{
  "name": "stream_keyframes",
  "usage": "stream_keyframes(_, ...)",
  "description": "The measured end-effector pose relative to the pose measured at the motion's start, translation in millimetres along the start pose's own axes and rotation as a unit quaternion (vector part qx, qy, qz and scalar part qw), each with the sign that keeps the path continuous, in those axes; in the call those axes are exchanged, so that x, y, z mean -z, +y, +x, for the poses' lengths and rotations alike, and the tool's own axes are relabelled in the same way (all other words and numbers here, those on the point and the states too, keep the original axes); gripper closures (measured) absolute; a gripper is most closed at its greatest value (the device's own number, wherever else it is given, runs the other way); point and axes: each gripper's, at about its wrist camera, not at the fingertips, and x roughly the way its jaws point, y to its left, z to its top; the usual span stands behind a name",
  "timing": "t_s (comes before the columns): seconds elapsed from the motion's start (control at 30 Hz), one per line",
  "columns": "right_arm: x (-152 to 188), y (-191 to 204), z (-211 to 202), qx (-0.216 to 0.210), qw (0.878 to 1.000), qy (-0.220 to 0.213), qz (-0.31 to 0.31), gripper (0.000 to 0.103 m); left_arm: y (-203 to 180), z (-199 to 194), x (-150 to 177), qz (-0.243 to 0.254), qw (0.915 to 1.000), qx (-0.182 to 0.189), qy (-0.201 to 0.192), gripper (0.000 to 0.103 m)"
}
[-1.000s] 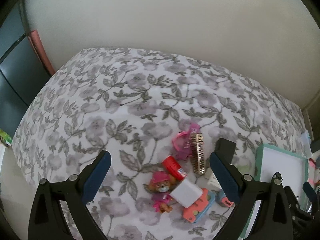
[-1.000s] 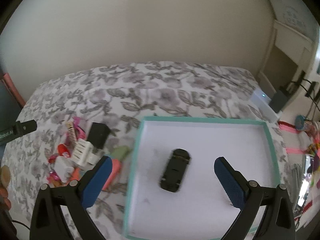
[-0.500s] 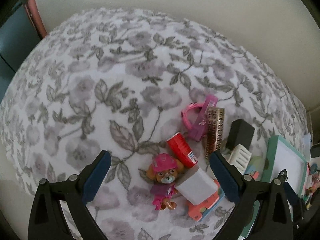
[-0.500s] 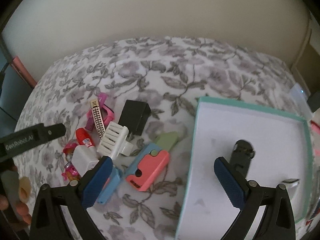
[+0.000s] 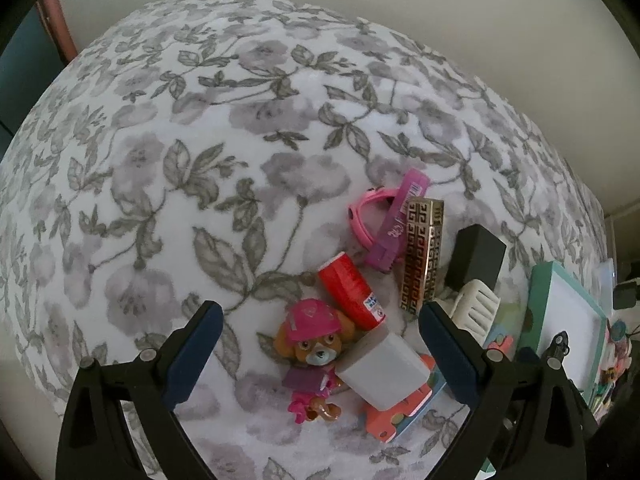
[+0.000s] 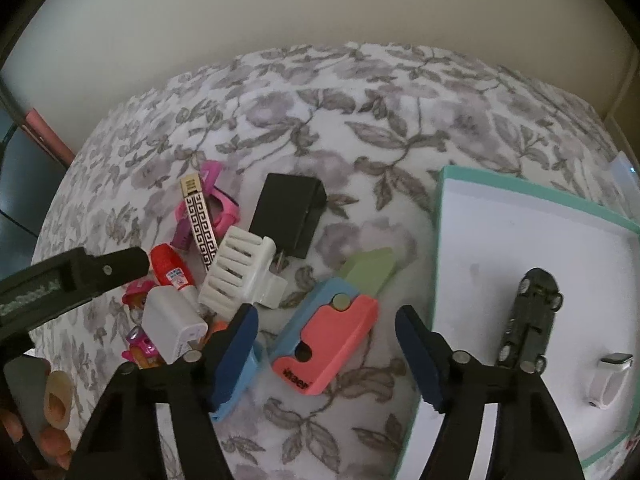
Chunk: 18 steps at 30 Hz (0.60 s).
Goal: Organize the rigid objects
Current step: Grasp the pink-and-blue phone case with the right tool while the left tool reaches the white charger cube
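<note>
Dim, soft, even light; strong fisheye bending, dark corners, slight blur.

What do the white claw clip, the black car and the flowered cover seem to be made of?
Claw clip: probably matte plastic, with moulded, evenly coloured teeth. Car: glossy black shell, painted metal or plastic; the look leaves that open. Cover: soft printed fabric, likely fleece, with a fuzzy nap and blurred flower edges.

A white cover printed with grey flowers and leaves (image 5: pixel 168 184) spreads beneath everything, reaching back to a plain cream wall (image 6: pixel 280 8). At the far left edge stands a dark teal panel (image 6: pixel 16 168) with a pink strip (image 6: pixel 48 136) along it.
</note>
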Motion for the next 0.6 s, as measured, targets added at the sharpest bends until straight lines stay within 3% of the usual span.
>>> stream_keyframes(0.1,1,1,7,0.003,1.000,0.009,-0.002,0.038,-3,3,0,0.006,1.0000,0.002,0.005,0.005)
stream_keyframes(0.4,-1,2,31,0.014,1.000,0.022,0.002,0.040,-17,-1,4,0.039,0.9992,-0.001,0.009,0.005)
stream_keyframes(0.6,-5,16,39,0.049,0.998,0.014,-0.034,0.040,-23,1,5,0.052,0.9985,-0.004,0.014,0.005)
